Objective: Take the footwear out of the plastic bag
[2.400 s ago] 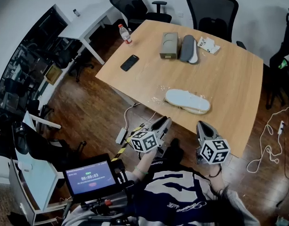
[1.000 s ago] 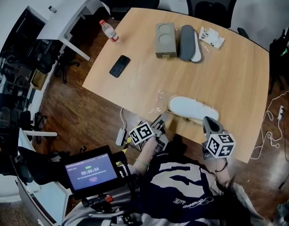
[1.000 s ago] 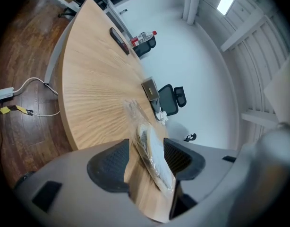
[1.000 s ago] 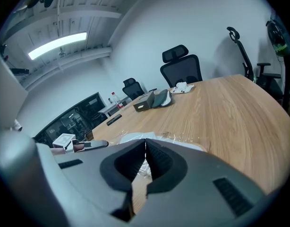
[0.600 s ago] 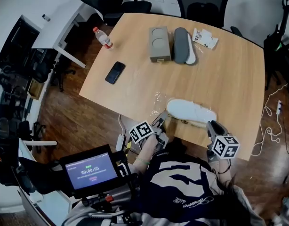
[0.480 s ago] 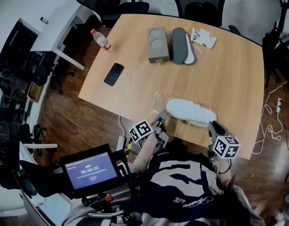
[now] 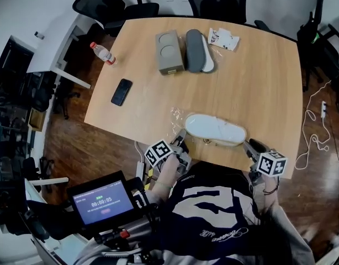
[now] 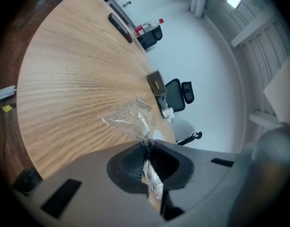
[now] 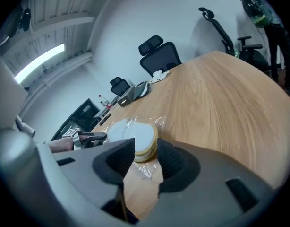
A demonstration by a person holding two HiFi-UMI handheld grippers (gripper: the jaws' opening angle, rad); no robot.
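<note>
**While the Left Jaws Pinched the Bag, the Right Ones Stood Wide at the Footwear's End**

As both forearms reached forward from the person's chest, each gripper met the near edge of the wooden table (image 7: 258, 81). The left gripper (image 7: 179, 140) lay tilted, marker cube uppermost, and its jaws were closed on a crumpled fold of the clear plastic bag (image 8: 130, 112). The right gripper (image 7: 250, 146) pointed back toward the left one with its jaws apart. The near end of the white, tan-soled footwear (image 7: 215, 129) sat in that gap, wrapped in the bag; whether the pads touched it could not be told.

Between the two grippers the footwear lay flat along the table edge. Well beyond the left gripper were a dark phone (image 7: 121, 91) and a water bottle (image 7: 102, 52). Farther ahead stood a grey box (image 7: 168, 52), with a grey slipper (image 7: 194, 50) just beside it and a small packet (image 7: 223, 38). Office chairs (image 7: 106, 1) ringed the far side, above a dark wooden floor (image 7: 95, 142).
</note>
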